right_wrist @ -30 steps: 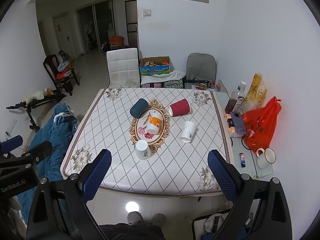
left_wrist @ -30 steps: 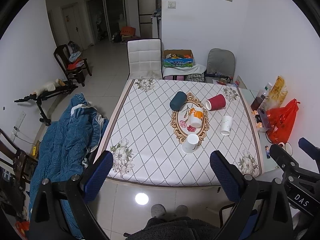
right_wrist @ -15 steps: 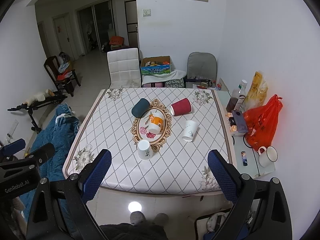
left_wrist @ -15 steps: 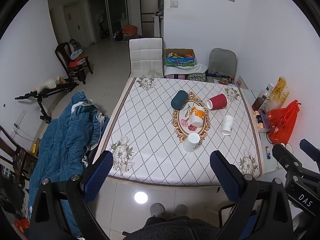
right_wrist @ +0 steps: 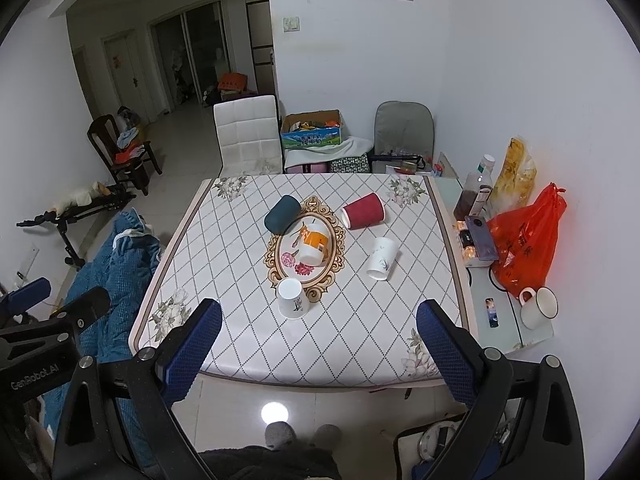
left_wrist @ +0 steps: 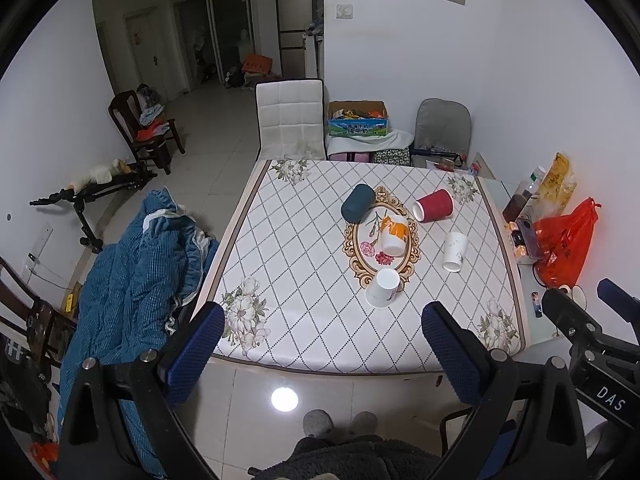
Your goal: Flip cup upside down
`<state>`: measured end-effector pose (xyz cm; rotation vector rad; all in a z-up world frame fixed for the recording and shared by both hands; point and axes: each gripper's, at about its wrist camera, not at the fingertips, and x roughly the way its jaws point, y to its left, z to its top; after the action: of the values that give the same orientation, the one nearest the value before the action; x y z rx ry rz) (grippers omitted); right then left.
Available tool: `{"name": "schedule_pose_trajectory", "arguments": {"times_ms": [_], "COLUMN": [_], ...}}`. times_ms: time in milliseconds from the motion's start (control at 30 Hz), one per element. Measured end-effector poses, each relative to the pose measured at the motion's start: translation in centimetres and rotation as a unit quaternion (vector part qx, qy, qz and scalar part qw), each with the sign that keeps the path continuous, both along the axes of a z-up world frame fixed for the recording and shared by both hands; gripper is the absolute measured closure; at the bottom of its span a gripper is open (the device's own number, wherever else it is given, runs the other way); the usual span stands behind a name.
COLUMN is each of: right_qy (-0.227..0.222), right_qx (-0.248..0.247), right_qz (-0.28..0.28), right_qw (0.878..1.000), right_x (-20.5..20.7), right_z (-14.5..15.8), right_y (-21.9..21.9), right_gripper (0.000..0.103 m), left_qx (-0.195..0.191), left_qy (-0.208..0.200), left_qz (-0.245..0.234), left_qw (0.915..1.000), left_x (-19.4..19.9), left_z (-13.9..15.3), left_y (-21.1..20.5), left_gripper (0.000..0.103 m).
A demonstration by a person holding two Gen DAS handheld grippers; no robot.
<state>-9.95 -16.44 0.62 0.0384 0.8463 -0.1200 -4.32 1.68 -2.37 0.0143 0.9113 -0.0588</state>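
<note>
Several paper cups lie on a table [left_wrist: 288,264] with a diamond-pattern cloth: a dark teal cup [left_wrist: 357,203] [right_wrist: 282,214], a red cup [left_wrist: 434,205] [right_wrist: 363,210], an orange-and-white cup [left_wrist: 394,235] [right_wrist: 314,247], a white cup at right [left_wrist: 454,251] [right_wrist: 382,258], all on their sides, and a white cup [left_wrist: 383,288] [right_wrist: 292,298] standing mouth down nearest me. My left gripper [left_wrist: 322,354] and right gripper [right_wrist: 318,350] are both open and empty, held high in front of the table's near edge, far from the cups.
A side table [right_wrist: 504,320] at the right holds a red bag [right_wrist: 528,236], bottles and an enamel mug [right_wrist: 538,307]. A blue quilt [left_wrist: 132,280] is heaped left of the table. White and grey chairs stand behind it. The person's feet show on the tiled floor.
Both grippers have drawn back and up slightly, so the table looks a little smaller. No cup has moved.
</note>
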Motion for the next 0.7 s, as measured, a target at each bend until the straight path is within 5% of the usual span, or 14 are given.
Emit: {"name": "schedule_pose_trajectory", "arguments": {"times_ms": [700], "right_qy": [0.0], "right_qx": [-0.001], "right_qz": [-0.002], "right_qw": [1.0], "right_x": [-0.24], "right_z": [-0.06], "right_y": [-0.23], "right_gripper": [0.003], "left_qx": [-0.002], "left_qy": [-0.003], "left_qz": [-0.005], "left_qw": [1.0], "left_x": [-0.11], "left_z": [0.95], "left_y": [-0.45], "left_gripper": [0.002]}}
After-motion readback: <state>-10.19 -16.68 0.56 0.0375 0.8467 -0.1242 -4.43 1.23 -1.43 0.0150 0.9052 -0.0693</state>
